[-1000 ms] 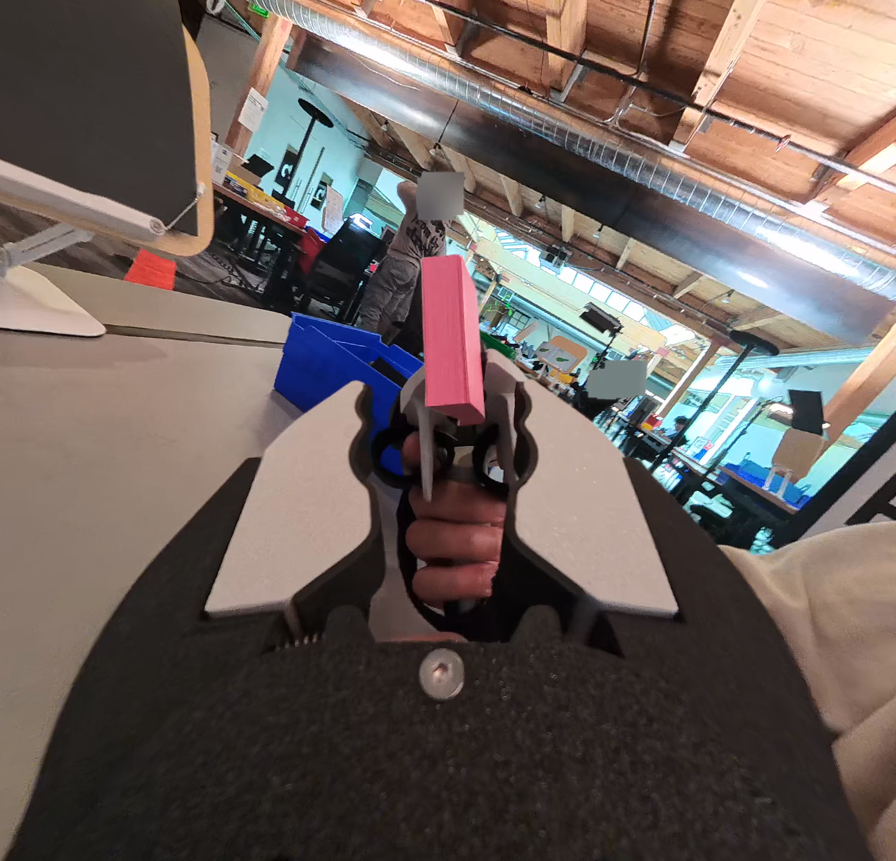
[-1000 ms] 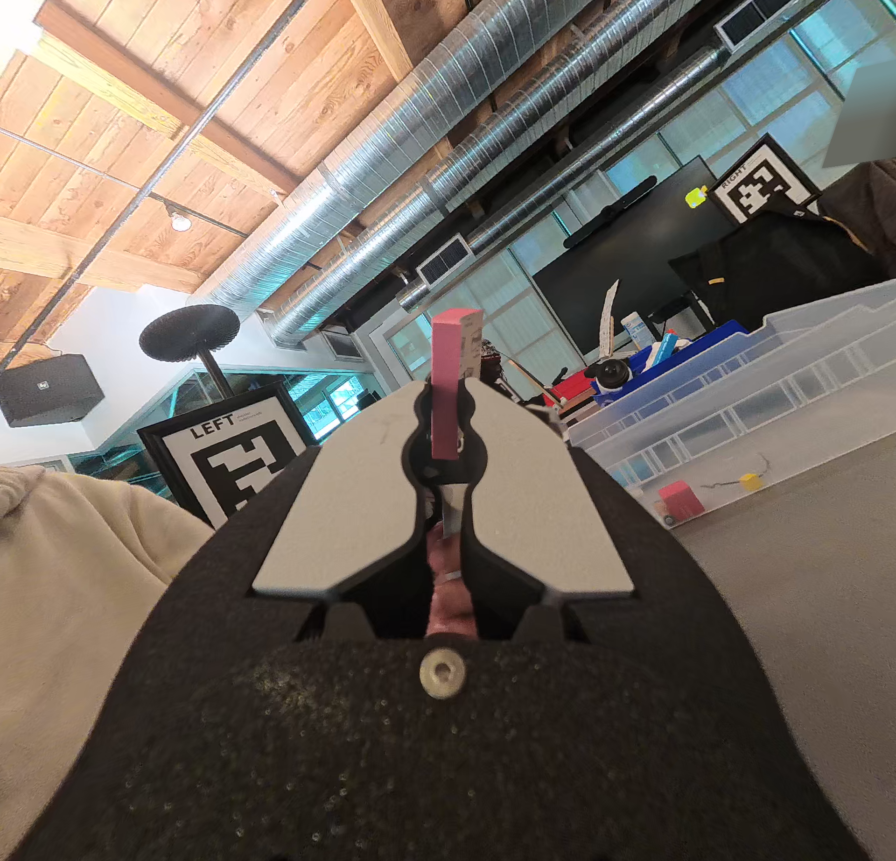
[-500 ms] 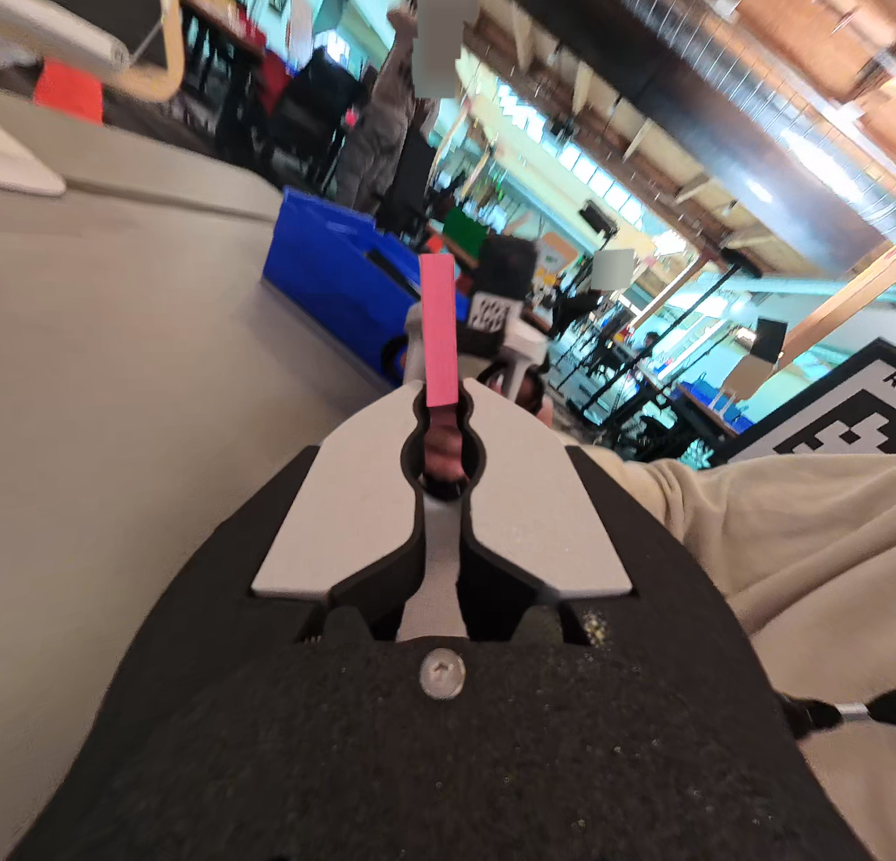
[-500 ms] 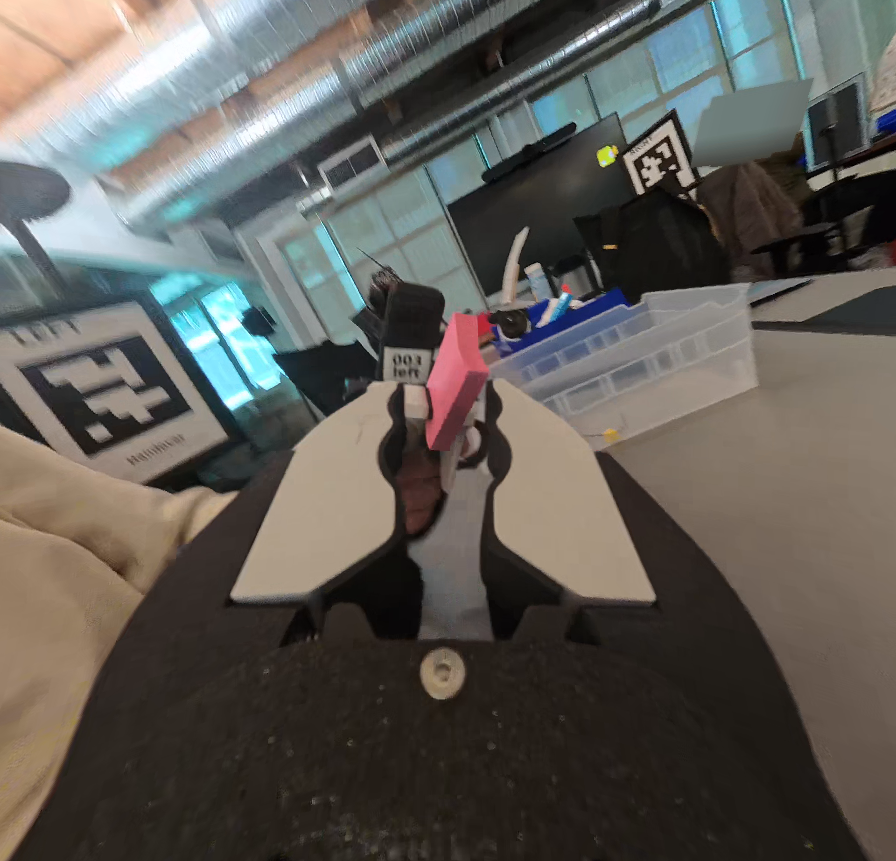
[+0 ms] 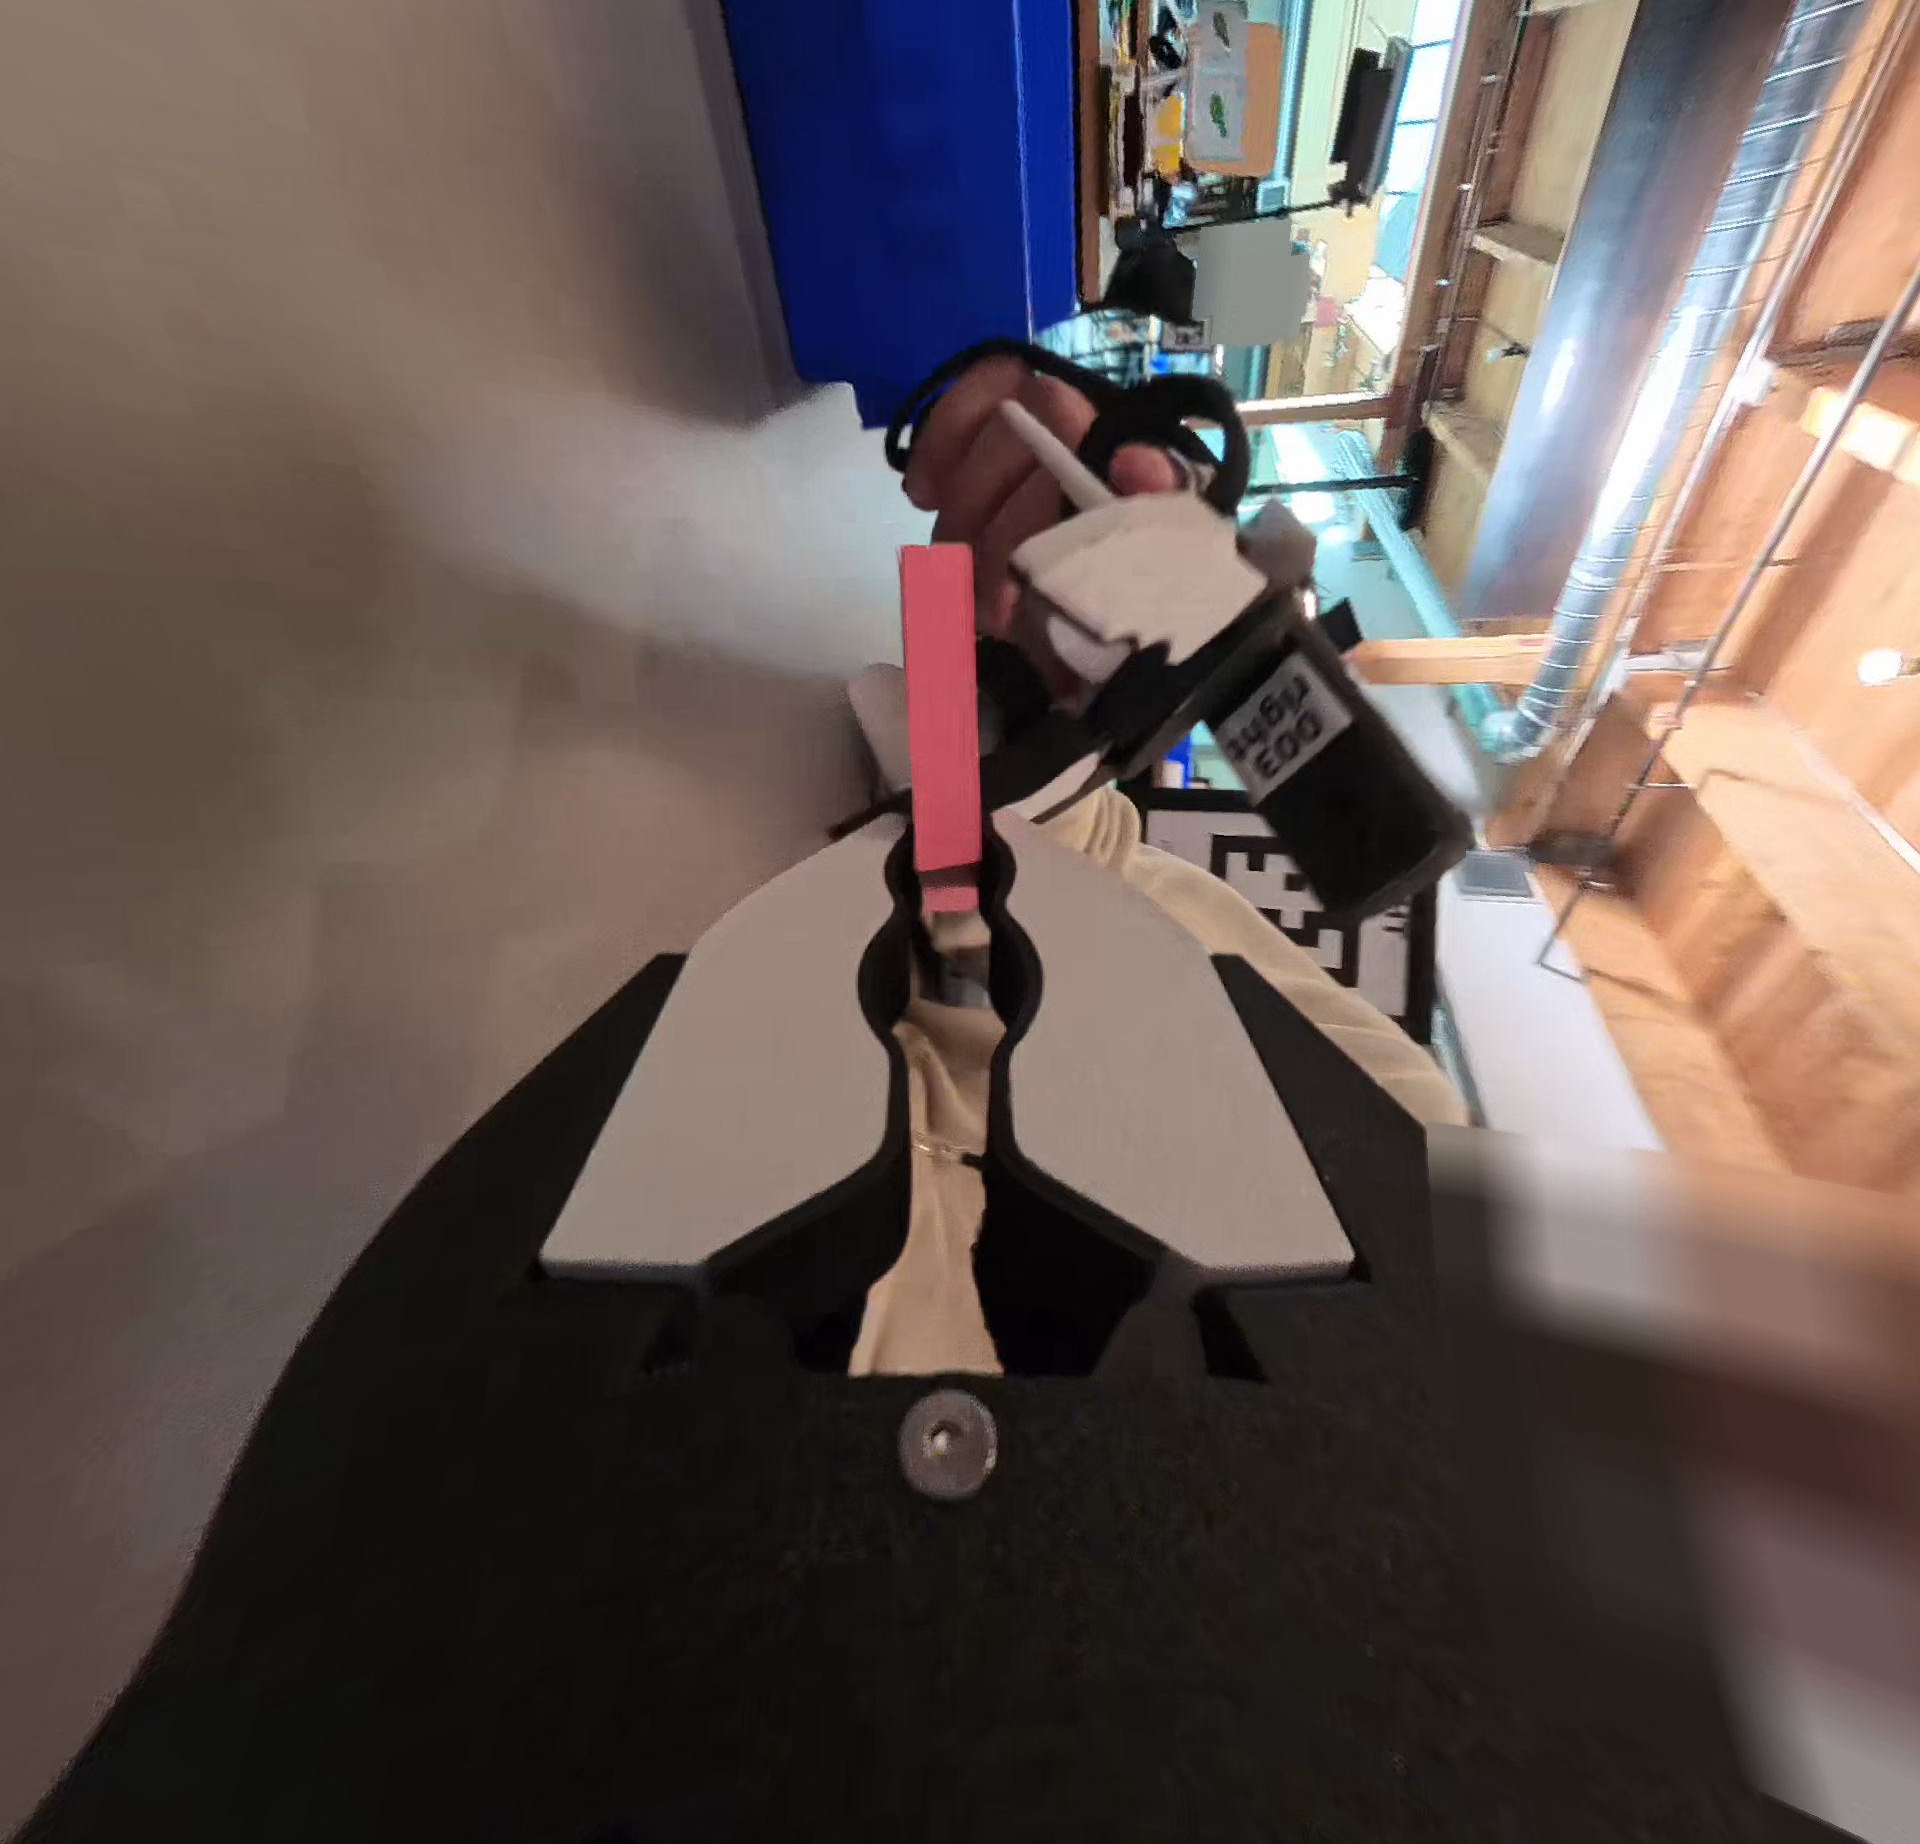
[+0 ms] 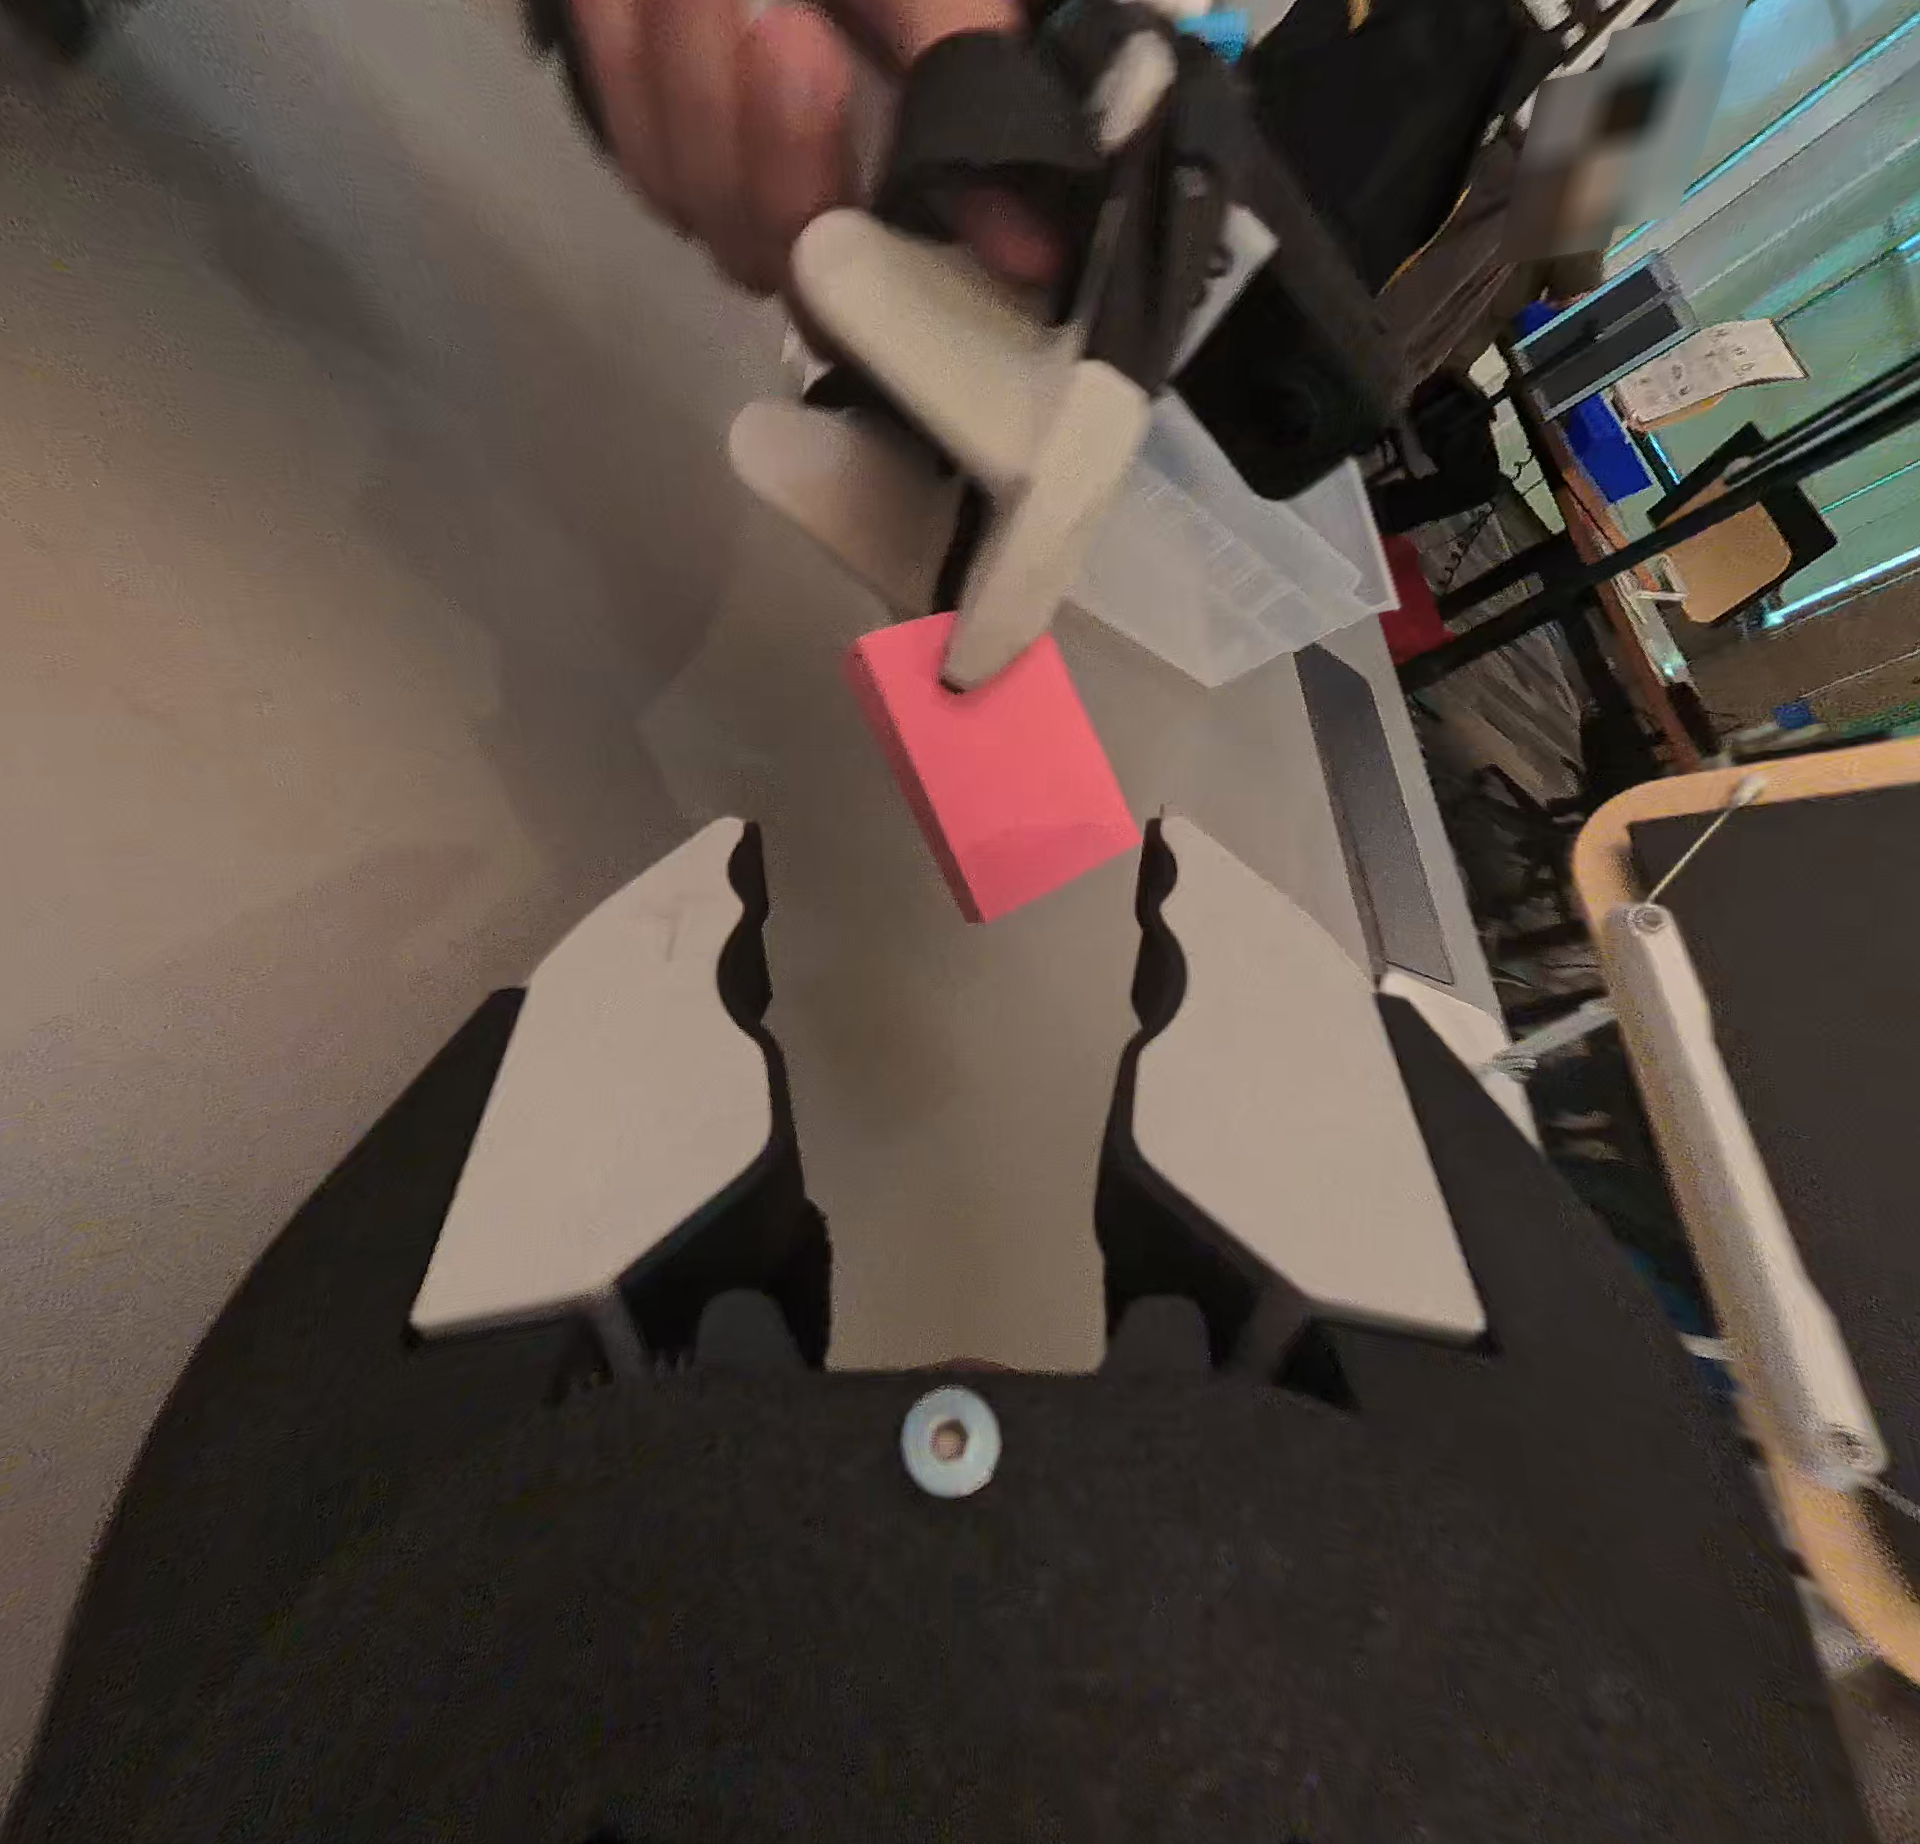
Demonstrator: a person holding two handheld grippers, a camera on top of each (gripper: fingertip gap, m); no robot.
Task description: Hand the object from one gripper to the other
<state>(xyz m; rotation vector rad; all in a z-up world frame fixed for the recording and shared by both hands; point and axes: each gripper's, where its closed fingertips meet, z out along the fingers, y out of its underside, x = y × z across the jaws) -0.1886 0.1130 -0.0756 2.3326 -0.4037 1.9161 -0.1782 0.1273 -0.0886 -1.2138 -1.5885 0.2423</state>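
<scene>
A flat pink block (image 5: 940, 724) is clamped by its lower end in my left gripper (image 5: 948, 859), which is shut on it. The block sticks out past the fingertips, edge-on in this view. In the right wrist view the same block (image 6: 987, 786) shows its broad face, hanging from the left gripper (image 6: 966, 662). My right gripper (image 6: 948, 838) is open wide and holds nothing. The block's near end sits just beyond the right fingertips, between them and touching neither. The right gripper's body (image 5: 1143, 589) and the hand holding it show behind the block.
The grey table (image 5: 312, 651) lies below both grippers. A blue bin (image 5: 894, 132) stands on it behind the grippers. A clear plastic bin (image 6: 1226, 568) lies beyond the block. A dark board with a wooden rim (image 6: 1766, 1015) is at the right. A cream sleeve (image 5: 1247, 1015) is close by.
One second ago the right gripper held the block and the left was open around it. The left has shut on it; the right has opened wide and drawn back. Both views have tilted toward the table.
</scene>
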